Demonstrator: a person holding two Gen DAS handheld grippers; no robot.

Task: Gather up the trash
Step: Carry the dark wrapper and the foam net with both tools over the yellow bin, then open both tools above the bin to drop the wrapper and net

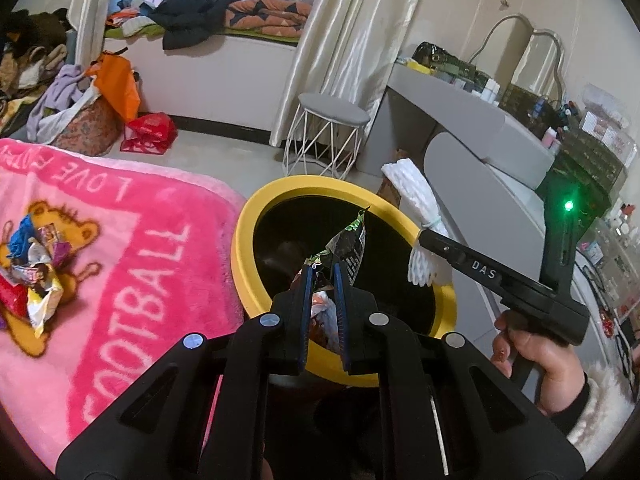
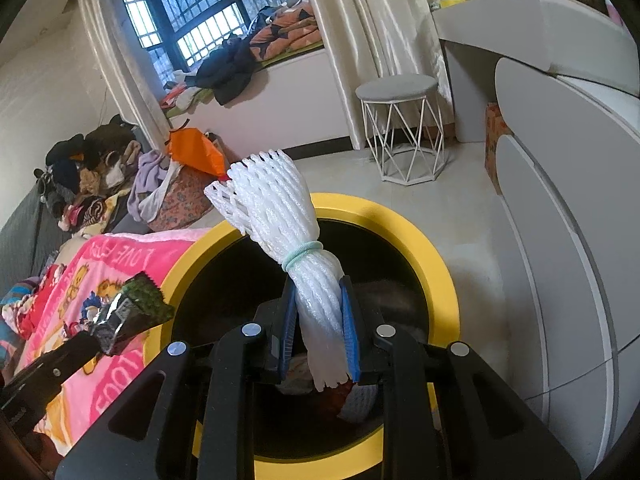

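Observation:
A round bin with a yellow rim (image 1: 244, 248) and black inside stands beside the bed; it also shows in the right wrist view (image 2: 436, 256). My left gripper (image 1: 325, 270) is shut on a dark green and silver snack wrapper (image 1: 352, 240), held over the bin's opening. My right gripper (image 2: 318, 284) is shut on a white foam net bundle (image 2: 276, 208) tied with a pale green band, also over the bin. The bundle shows in the left wrist view (image 1: 412, 196), the wrapper in the right wrist view (image 2: 132, 312). Some trash lies inside the bin.
A pink blanket (image 1: 132, 264) covers the bed at left, with a pile of crumpled wrappers (image 1: 32, 268) on it. A grey stool (image 1: 332, 128) with white wire legs stands on the floor behind the bin. A grey dressing table (image 1: 480, 136) stands at right.

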